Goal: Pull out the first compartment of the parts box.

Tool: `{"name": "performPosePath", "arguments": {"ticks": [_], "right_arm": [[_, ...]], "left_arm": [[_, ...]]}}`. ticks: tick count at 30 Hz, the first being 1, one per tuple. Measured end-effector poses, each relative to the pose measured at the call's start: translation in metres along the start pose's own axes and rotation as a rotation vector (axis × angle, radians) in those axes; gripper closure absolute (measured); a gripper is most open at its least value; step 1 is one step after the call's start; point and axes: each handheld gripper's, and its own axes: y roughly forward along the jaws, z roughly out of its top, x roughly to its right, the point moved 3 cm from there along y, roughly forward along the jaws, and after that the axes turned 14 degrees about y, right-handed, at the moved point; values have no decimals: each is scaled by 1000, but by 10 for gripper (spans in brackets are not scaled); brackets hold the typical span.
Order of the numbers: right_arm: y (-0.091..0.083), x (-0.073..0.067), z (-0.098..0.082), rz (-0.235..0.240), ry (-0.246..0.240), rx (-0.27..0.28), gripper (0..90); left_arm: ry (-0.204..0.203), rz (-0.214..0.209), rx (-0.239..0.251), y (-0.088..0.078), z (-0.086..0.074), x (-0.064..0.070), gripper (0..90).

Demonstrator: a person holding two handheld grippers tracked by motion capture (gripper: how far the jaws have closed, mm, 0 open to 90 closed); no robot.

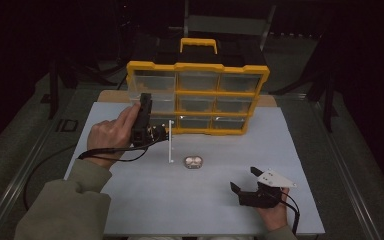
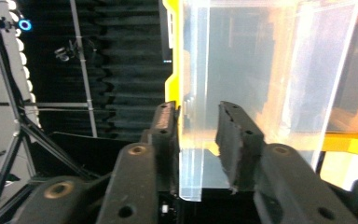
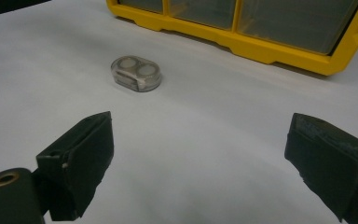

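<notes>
Left claw [image 1: 156, 133] sits at the lower-left corner of the yellow parts organizer [image 1: 198, 97], the hand [image 1: 111, 137] behind it. In the left gripper view a clear plastic drawer [image 2: 242, 79] stands pulled partway out of the yellow frame. One side wall of the drawer runs between the two pads; the left pad lies against it, the right pad stands apart. So the left claw reads as released, with the drawer wall in the gap, not clamped.

Right claw [image 1: 247, 184] rests low on the white surface [image 1: 145, 200], spread wide, nothing between its pads. A small clear oval case [image 1: 194, 161] with two round discs lies ahead of it, well apart, between it and the organizer.

Judgement: step in hand is working the drawer. To do it well:
- close squarely on the wall before pulling, not on the thin edge;
- pull straight along the drawer's run; a skewed pull may jam it;
- keep the organizer from sliding.
</notes>
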Motion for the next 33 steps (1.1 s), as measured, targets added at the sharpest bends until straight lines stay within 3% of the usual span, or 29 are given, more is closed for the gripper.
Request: {"name": "performPosePath", "arguments": {"ticks": [7, 15, 23, 33], "right_arm": [[0, 0, 0, -3, -2, -1, 83], [0, 0, 0, -4, 0, 1, 83], [0, 0, 0, -4, -5, 1, 83], [0, 0, 0, -1, -1, -1, 83]], "left_arm": [[11, 20, -1, -4, 3, 6, 403], [-21, -7, -11, -4, 5, 11, 152], [-43, -73, -6, -5, 8, 19, 23], [-62, -112, 8, -9, 12, 29, 1]]}}
